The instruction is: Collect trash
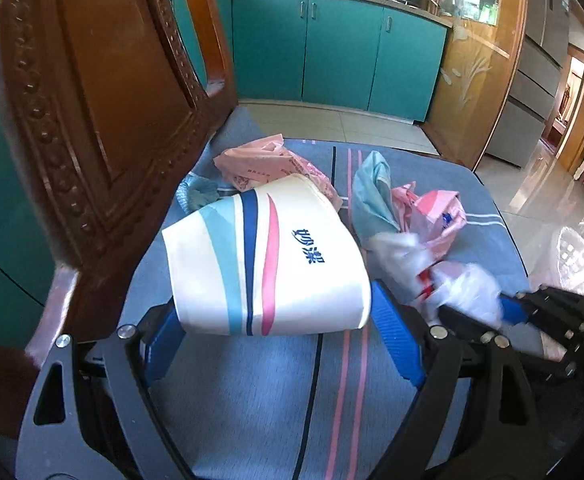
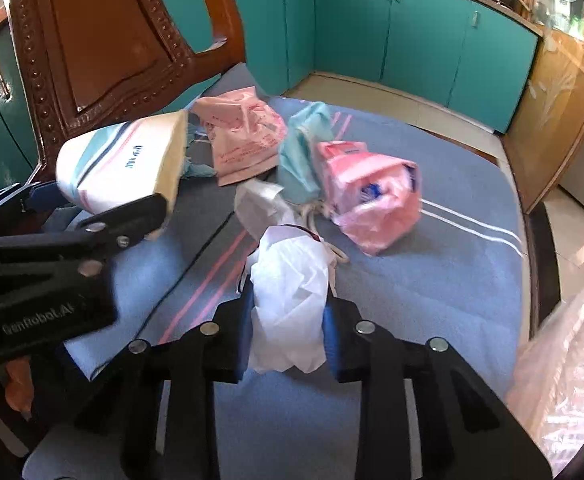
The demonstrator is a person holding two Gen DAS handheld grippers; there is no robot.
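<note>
Covering chair seat (image 1: 251, 400) — striped blue cloth (image 2: 432, 280)

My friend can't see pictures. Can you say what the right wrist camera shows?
The right gripper pinches a crumpled white plastic bag on a blue striped cloth. Further back lie a pink bag and other wrappers, while the left gripper holds a big white paper cup.

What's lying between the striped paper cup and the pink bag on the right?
Right wrist view: between paper cup and pink bag lie a flat pink wrapper and a light blue bag.
</note>
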